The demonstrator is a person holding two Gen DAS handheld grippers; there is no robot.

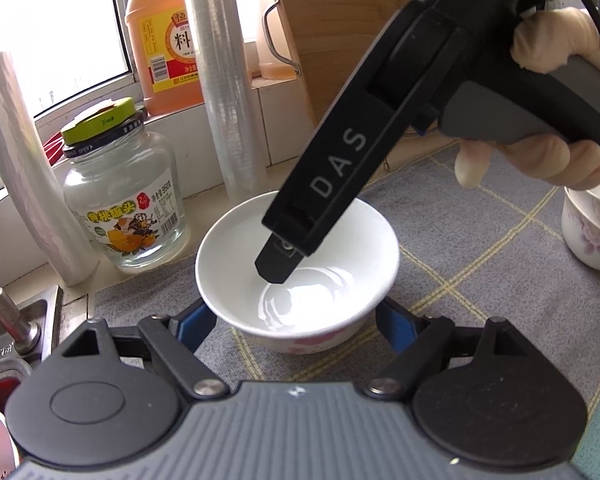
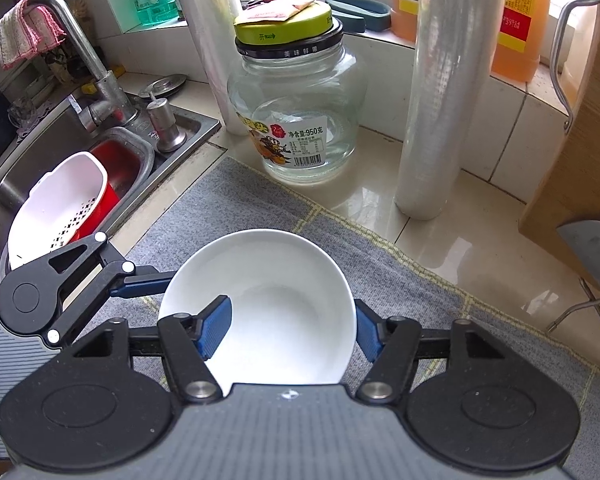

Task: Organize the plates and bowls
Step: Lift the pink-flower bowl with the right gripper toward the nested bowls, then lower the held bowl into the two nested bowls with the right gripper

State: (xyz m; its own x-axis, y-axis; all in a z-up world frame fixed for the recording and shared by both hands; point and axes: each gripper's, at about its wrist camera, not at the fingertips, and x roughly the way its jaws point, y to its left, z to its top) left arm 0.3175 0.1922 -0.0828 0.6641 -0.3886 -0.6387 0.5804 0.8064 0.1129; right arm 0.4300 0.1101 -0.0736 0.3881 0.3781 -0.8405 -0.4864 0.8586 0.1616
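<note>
A white bowl (image 1: 300, 264) with a pink pattern outside sits on the grey checked mat (image 1: 480, 272). My left gripper (image 1: 296, 328) is open, its blue fingers on either side of the bowl's near wall. My right gripper (image 2: 290, 326) straddles the bowl's (image 2: 276, 304) rim: one blue finger (image 2: 216, 326) is inside the bowl, the other outside on the right. In the left wrist view the right gripper's black finger (image 1: 284, 256) reaches down into the bowl. A second patterned bowl (image 1: 592, 232) stands at the right edge.
A glass jar with a green lid (image 1: 124, 200), two rolls of cling film (image 1: 228, 80), an orange bottle (image 1: 164, 40) and a wooden board (image 1: 340, 40) stand behind the mat. The sink (image 2: 72, 184) with tap, white colander and red basin lies to the left.
</note>
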